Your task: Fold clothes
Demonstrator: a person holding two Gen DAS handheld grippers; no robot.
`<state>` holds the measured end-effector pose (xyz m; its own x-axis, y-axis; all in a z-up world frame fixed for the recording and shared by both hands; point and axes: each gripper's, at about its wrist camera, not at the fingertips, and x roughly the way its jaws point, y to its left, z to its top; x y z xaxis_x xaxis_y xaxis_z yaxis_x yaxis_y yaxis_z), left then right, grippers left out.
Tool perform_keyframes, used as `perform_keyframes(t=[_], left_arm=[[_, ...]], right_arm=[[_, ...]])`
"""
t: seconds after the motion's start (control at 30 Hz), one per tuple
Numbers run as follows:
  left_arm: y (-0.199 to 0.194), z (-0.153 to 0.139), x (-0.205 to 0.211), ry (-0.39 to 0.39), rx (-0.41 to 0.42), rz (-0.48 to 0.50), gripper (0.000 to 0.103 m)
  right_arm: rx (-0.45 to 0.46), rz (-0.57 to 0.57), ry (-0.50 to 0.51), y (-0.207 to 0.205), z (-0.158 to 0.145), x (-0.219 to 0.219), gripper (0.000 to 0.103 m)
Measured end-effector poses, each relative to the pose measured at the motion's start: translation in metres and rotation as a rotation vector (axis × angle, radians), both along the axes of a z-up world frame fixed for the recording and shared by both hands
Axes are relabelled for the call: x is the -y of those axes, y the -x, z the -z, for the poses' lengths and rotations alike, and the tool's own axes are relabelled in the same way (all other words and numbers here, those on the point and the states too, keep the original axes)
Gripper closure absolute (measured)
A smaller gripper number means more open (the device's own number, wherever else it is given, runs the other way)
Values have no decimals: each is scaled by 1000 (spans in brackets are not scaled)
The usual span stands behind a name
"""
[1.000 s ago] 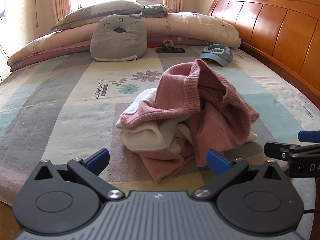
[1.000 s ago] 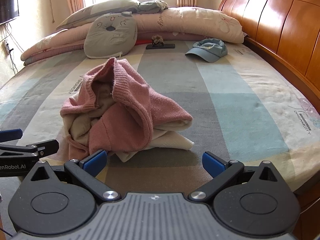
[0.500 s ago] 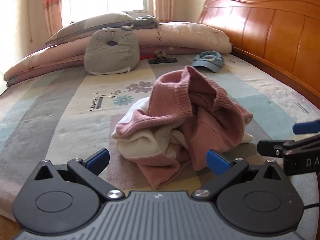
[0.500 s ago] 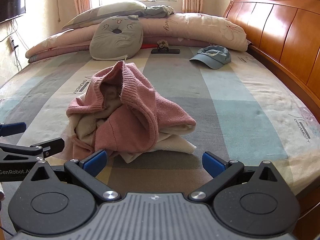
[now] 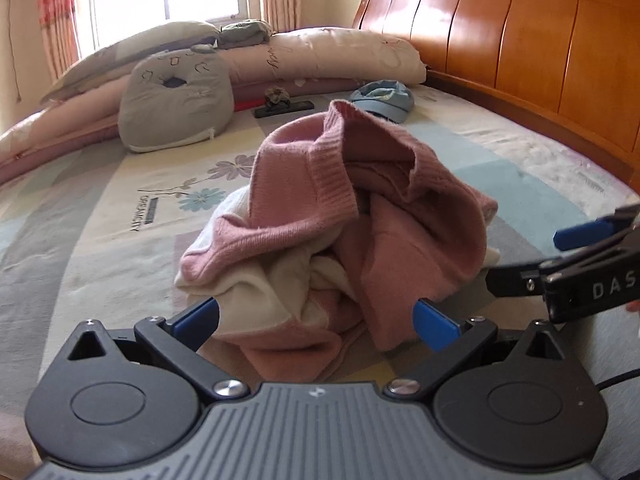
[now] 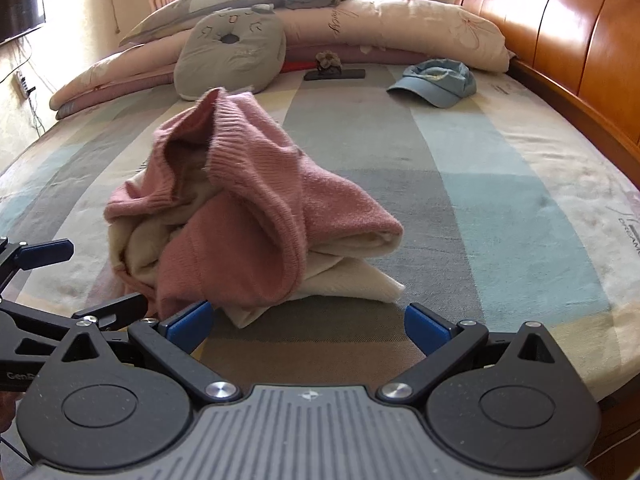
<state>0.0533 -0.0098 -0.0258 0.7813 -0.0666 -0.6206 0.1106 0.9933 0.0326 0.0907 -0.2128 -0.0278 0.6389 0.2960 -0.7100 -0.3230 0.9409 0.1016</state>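
Observation:
A crumpled pink and cream knit sweater (image 5: 340, 232) lies heaped on the bed, its ribbed hem standing up at the top. My left gripper (image 5: 316, 320) is open, its blue pads spread on either side of the heap's near edge with nothing held. In the right wrist view the same sweater (image 6: 248, 216) sits ahead and to the left. My right gripper (image 6: 306, 322) is open too, low over the sheet just in front of the heap. Each gripper shows in the other's view: the right gripper (image 5: 532, 260) at the far right, the left gripper (image 6: 100, 280) at the far left.
The striped bed sheet (image 6: 480, 184) stretches around the heap. A blue cap (image 6: 436, 82) lies behind it near the wooden headboard (image 6: 560, 24). A grey cushion (image 6: 232, 52), a dark flat object (image 6: 334, 74) and rolled bedding (image 6: 400, 28) line the far side.
Both grippers have moved forward toward the sweater, which now looks larger and closer to the pads. The sweater itself has not moved. Both stay open.

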Motion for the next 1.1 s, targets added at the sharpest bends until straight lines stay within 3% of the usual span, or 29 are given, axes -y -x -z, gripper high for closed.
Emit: perform_keyframes(t=[0.13,0.37,0.6,0.7,0.77,0.97,1.03,1.1], left_arm=[[-13,-6,-11,43,-8,-9,1],[-40,-5,-22,-17,-9,-25,1],[-72,9,-30,-110,-44,-35,1],[-80,11,-40,-84,-58,-39,0],[-84,12,-46,-67,-68,-32,0],[-85,24,-49,-84,-93,11,0],[-84,26,-48,-95,-91,18,0],[-84,24,-49,-91,-91,11,0]], right_arm=[[7,13,-4,-10,-4,5,0],[37,6,0,-36,-10,2,0],[19,-42,101,-77,8,-26,0],[26,-62,158,-88,20,-35,0],[20,-78,145,-92,25,-33,0],[-130,-71,-13,-109,38,-5,0],[-123,-86,-12,-106,39,-3,0],[-56,-120,30,-96,38,-6,0]])
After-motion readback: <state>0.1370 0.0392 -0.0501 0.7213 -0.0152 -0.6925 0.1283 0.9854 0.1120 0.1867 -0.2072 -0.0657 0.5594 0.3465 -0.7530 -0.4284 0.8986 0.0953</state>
